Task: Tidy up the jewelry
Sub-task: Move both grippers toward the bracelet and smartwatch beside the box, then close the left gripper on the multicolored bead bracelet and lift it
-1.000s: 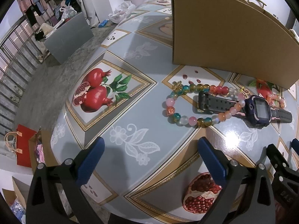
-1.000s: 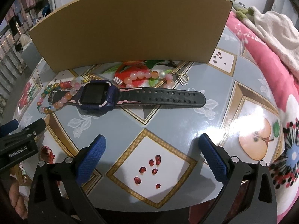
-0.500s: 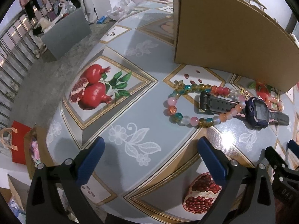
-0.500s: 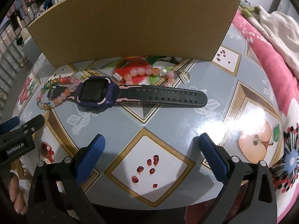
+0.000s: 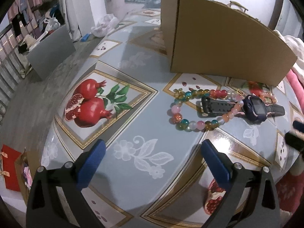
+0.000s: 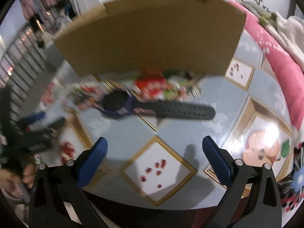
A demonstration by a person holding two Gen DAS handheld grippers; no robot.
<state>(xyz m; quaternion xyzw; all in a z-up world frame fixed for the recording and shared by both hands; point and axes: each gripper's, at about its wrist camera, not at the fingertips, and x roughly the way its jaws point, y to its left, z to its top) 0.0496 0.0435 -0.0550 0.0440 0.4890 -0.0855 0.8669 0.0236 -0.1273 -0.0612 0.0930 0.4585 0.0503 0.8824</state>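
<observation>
A bracelet of coloured beads [image 5: 197, 112] lies on the patterned table, looped around one strap of a dark blue watch [image 5: 256, 108]. A pink bead bracelet [image 5: 267, 96] lies just behind the watch. My left gripper [image 5: 152, 157] hovers open over the table, short of the beads. In the right wrist view, which is blurred, the watch [image 6: 117, 104] stretches its black strap [image 6: 180, 111] to the right. My right gripper [image 6: 153, 154] is open and holds nothing, hanging short of that strap. The left gripper [image 6: 36, 131] shows as a blur at left.
A cardboard box [image 5: 218, 43] stands just behind the jewelry [image 6: 152, 36]. The round table [image 5: 133, 121] drops off at its near edge. A pink blanket [image 6: 275, 57] lies at the right. A grey box [image 5: 49, 51] and clutter sit on the floor at left.
Both grippers have drawn back and tilted up, so the box and jewelry sit lower in view. The right wrist view has gone blurred from motion. Both stay open; the jewelry has not moved.
</observation>
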